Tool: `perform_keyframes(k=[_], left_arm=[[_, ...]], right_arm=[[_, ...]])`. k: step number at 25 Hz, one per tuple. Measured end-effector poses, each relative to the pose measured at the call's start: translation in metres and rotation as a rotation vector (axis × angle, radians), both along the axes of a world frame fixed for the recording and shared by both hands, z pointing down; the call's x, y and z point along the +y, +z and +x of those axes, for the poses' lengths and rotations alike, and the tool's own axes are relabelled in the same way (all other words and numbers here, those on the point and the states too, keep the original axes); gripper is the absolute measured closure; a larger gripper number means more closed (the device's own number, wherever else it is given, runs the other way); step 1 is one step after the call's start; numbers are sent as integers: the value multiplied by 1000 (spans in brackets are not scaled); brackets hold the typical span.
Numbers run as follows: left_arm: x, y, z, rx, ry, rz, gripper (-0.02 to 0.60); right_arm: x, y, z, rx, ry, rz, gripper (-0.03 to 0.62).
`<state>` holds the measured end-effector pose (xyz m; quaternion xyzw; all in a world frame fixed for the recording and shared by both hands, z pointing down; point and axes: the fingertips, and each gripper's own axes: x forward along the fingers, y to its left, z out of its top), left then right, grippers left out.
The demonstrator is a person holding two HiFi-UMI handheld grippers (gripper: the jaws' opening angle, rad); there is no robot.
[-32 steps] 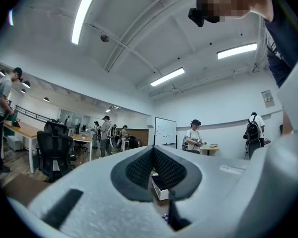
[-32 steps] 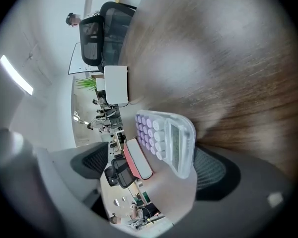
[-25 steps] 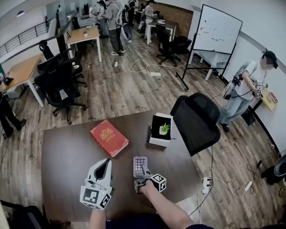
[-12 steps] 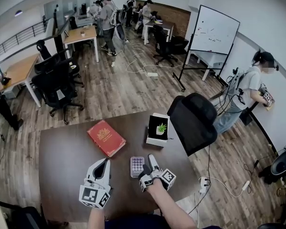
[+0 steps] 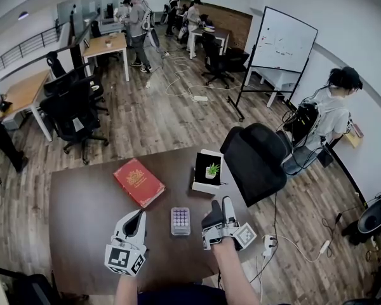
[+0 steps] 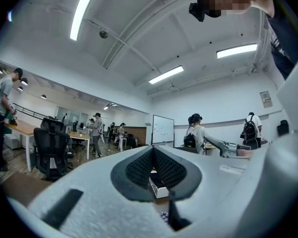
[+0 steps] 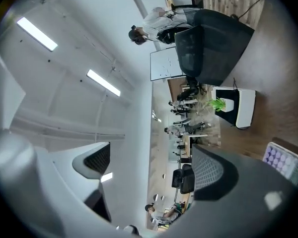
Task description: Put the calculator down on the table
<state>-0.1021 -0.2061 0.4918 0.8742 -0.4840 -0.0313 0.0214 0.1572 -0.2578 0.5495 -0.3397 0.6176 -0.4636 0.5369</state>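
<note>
With the calculator (image 5: 181,221) flat on the table (image 5: 82,202) at lower centre, the right gripper (image 5: 221,207) gapes empty, and the left gripper (image 5: 140,215) is closed on nothing.

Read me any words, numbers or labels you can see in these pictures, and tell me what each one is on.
None can be read.
Red book: gold print on the cover, too small to read.
Calculator: key markings too small to read.
Whiteboard: scattered marks, too small to read.
Wall sign: too small and blurred.
</note>
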Motion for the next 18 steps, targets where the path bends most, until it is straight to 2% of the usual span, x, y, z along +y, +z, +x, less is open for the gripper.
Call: perform_keyframes(k=[6,11,13,18], left_arm=[[-1,0,-1,10,-11,-6,586],[-1,2,2,8,-11,-9,586],[-1,3,4,6,-4,-10,586],[-2,4,6,8,-2,-12,586]], right_arm=[[9,-38,25,41,41,99,94],[13,-51,29,135,48,137,98],[14,-53,24,246,44,142,100],[16,-55,9,719,55,131,108]])
